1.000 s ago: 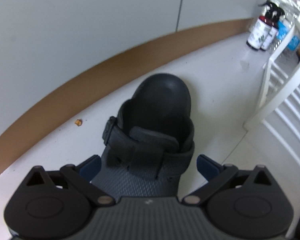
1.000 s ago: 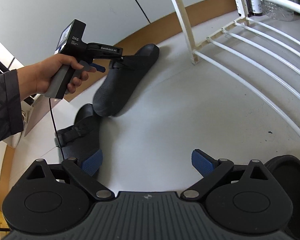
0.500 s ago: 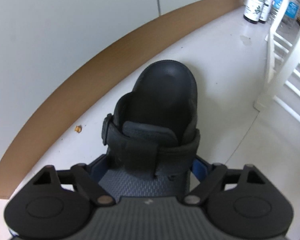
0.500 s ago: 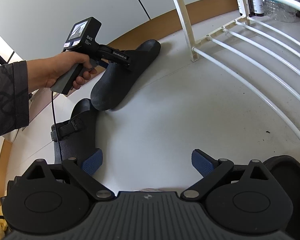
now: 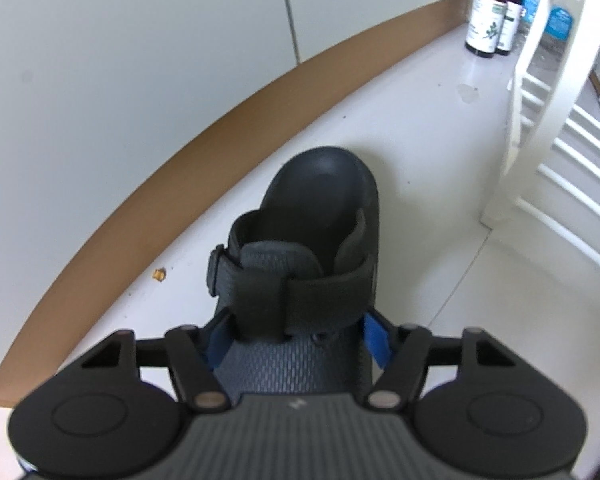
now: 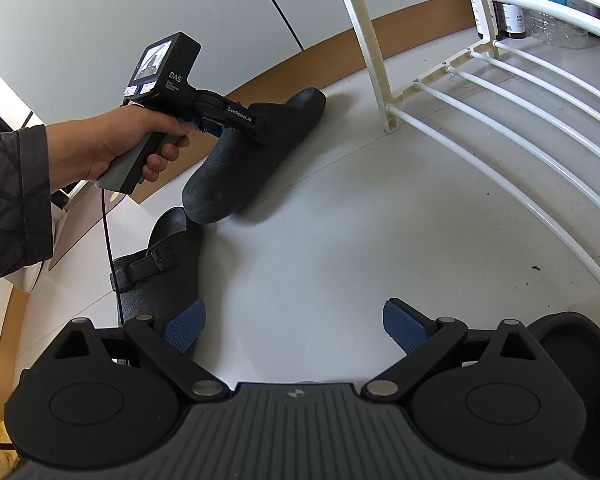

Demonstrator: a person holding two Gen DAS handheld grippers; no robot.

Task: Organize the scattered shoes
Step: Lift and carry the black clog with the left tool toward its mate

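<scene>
the left gripper [image 5: 296, 338] was closing on a black strapped sandal [image 5: 300, 264], its blue pads against the sandal's sides, the shoe tilted over the white floor [image 6: 340, 240] near the brown baseboard [image 5: 180, 160]. the right gripper [image 6: 296, 328] hung spread and empty beside a second sandal [image 6: 156, 276], with the white rack [image 6: 480, 128] ahead.

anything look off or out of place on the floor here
Yes. Black sandals lie scattered on the floor instead of on the white rack: one lies flat, and another is tilted up off the floor, with the left gripper closing on it. A small orange scrap lies by the baseboard.
</scene>
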